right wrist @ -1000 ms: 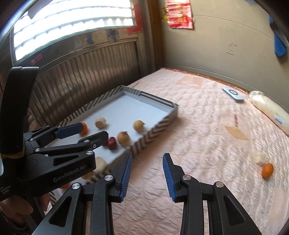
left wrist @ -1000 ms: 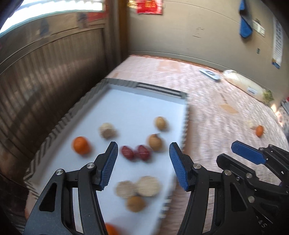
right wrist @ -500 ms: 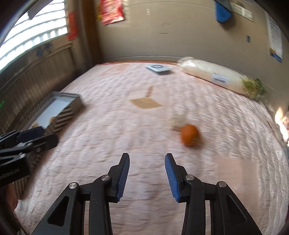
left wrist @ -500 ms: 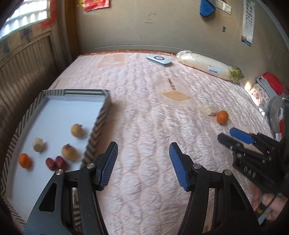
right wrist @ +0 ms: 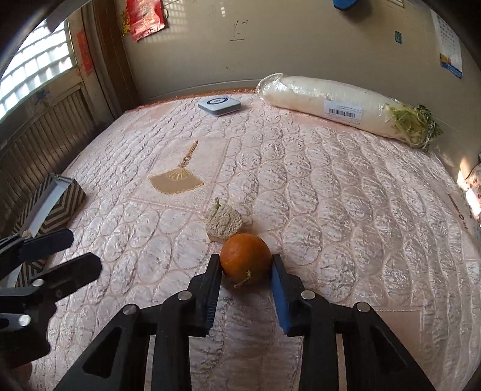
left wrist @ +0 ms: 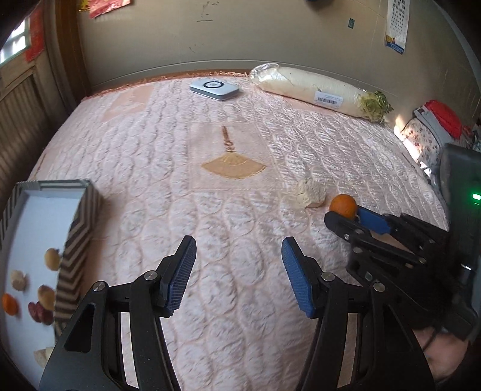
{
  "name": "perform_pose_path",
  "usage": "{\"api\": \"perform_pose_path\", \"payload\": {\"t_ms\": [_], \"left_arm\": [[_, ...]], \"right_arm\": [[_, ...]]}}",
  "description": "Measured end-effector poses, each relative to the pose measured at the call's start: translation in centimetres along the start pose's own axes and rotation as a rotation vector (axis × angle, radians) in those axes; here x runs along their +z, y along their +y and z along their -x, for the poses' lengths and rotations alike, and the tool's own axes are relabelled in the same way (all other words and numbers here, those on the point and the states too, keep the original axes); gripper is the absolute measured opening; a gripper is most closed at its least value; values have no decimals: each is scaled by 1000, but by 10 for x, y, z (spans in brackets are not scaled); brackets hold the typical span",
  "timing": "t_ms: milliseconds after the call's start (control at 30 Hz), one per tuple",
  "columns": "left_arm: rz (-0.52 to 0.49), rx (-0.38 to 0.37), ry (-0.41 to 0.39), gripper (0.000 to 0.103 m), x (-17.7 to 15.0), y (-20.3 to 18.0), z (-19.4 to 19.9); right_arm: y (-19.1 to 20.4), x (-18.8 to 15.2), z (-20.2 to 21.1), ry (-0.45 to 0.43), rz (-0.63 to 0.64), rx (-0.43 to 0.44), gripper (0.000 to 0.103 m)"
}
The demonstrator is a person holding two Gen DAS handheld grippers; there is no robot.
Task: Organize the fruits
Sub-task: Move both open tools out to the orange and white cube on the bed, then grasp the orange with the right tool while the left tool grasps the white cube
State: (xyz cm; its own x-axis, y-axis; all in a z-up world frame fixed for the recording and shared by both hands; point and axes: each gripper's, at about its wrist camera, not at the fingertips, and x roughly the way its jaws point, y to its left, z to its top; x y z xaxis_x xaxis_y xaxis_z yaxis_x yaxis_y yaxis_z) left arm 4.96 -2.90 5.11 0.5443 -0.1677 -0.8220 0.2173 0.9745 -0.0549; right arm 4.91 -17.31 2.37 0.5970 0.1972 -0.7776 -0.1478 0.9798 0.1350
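With most fruits in the tray (left wrist: 81, 228), I have the right gripper (right wrist: 245, 270) jaws straddling the orange (right wrist: 245, 258), unclamped; left gripper (left wrist: 237, 270) jaws wide, empty.

A pink quilted bedspread (right wrist: 330, 186) covers the bed, a tan fan motif (right wrist: 176, 182) stitched in. Beige walls (right wrist: 300, 45) behind — a red hanging (right wrist: 144, 18) and a calendar (right wrist: 449, 51) pinned up. Daylight enters a barred window (right wrist: 33, 75) at left.
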Motion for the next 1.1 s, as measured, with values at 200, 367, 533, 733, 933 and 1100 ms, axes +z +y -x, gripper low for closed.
{"api": "perform_pose_path", "payload": {"t_ms": [200, 367, 533, 733, 933, 1100], "left_arm": [[-45, -40, 25, 60, 23, -33, -28], [-52, -61, 41, 60, 39, -53, -48], [-64, -60, 69, 59, 47, -62, -68], [-36, -91, 59, 40, 46, -52, -72], [-23, -84, 41, 32, 40, -44, -56], [-10, -52, 19, 32, 24, -29, -34]], "right_arm": [[-36, 2, 32, -70, -85, -80, 31], [-53, 3, 39, -89, -138, -74, 31], [-54, 3, 38, -85, -137, -62, 31], [-52, 3, 36, -79, -128, -60, 31], [-45, 0, 39, -77, -116, -53, 31], [-28, -5, 44, -80, -103, -35, 31]]}}
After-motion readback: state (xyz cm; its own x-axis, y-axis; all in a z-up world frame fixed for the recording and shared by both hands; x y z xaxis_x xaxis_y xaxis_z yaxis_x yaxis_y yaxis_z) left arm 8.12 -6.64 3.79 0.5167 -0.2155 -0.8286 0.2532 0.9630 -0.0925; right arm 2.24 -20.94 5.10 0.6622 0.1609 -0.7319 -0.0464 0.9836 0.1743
